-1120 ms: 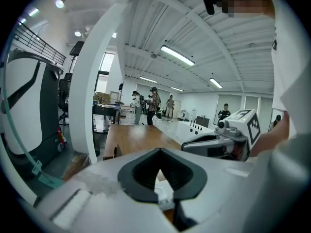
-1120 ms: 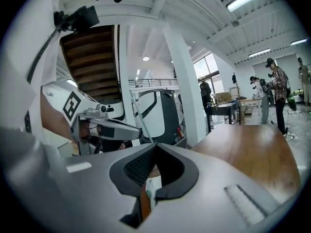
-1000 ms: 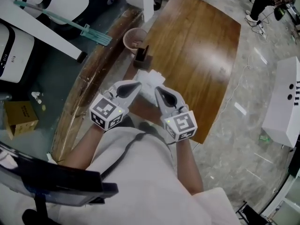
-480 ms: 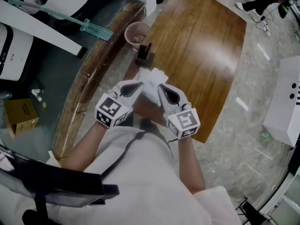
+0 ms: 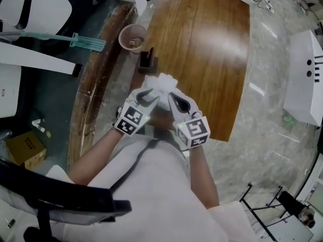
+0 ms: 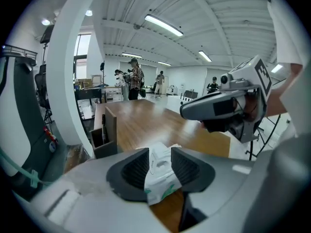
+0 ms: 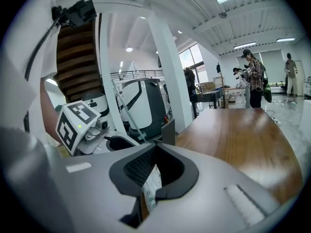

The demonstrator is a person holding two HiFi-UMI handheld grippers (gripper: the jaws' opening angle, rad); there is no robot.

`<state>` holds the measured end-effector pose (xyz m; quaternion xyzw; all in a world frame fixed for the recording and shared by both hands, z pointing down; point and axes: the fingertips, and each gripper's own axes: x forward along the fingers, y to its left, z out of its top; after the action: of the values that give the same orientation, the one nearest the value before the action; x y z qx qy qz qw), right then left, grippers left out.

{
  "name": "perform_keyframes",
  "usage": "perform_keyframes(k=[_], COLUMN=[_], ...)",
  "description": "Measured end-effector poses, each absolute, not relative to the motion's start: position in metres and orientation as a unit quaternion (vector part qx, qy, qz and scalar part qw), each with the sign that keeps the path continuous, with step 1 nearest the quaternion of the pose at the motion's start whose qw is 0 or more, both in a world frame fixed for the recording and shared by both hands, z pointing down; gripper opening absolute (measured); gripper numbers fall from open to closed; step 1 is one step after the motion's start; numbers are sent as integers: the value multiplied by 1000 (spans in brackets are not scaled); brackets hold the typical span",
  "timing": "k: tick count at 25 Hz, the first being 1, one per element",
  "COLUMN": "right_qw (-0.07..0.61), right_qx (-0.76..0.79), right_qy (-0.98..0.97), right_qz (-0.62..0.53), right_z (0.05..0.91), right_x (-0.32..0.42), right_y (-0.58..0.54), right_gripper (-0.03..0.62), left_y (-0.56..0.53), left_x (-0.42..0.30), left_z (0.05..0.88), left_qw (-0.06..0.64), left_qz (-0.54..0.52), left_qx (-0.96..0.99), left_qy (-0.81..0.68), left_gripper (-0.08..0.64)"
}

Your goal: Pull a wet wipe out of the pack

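A white wet-wipe pack (image 5: 161,83) with green print hangs between my two grippers over the near end of the wooden table (image 5: 202,49). My left gripper (image 5: 150,96) has its jaws opening. In the left gripper view the pack (image 6: 163,178) lies in the gap between the dark ribbed pads (image 6: 136,169), and I see no squeeze on it. My right gripper (image 5: 174,98) is shut on the pack's thin edge (image 7: 151,186), which is pinched between its pads (image 7: 141,166). No pulled-out wipe shows.
A small dark open box (image 5: 147,62) stands at the table's left edge, with a round pinkish bin (image 5: 132,37) on the floor beyond it. A white pillar (image 6: 73,81) rises at the left. Several people (image 6: 136,84) stand far off across the room.
Both grippers have come down together with the pack, closer to the table's near edge. The left gripper's jaws now stand apart around the pack.
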<state>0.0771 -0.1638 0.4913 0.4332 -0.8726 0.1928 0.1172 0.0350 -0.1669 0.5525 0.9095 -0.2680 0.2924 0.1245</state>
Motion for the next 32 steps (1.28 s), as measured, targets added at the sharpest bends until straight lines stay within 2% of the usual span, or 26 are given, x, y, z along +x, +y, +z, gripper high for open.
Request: perform_keyframes(k=[17,20,26,32], right_qw=[147,147,164,210], right_qx=[486,484,473,447], right_qy=[-832,-832,-835,-838], right_qz=[225,228,229,231], right_z=[523,527,534,553], right_x=[90,88,82,73], right_y=[-163,-167,-172,-173], right_gripper=[6,6,6,6], left_y=[-177,-181,-193,-203], left_x=[46,44,34,19], left_z=[591,591,586,594], left_qw=[111,109,136,209], left_qz=[327,325,310,293], left_qx=[908,906,902,887], left_qy=[-237,-248,-267,-289], left_gripper=[92,19,6,6])
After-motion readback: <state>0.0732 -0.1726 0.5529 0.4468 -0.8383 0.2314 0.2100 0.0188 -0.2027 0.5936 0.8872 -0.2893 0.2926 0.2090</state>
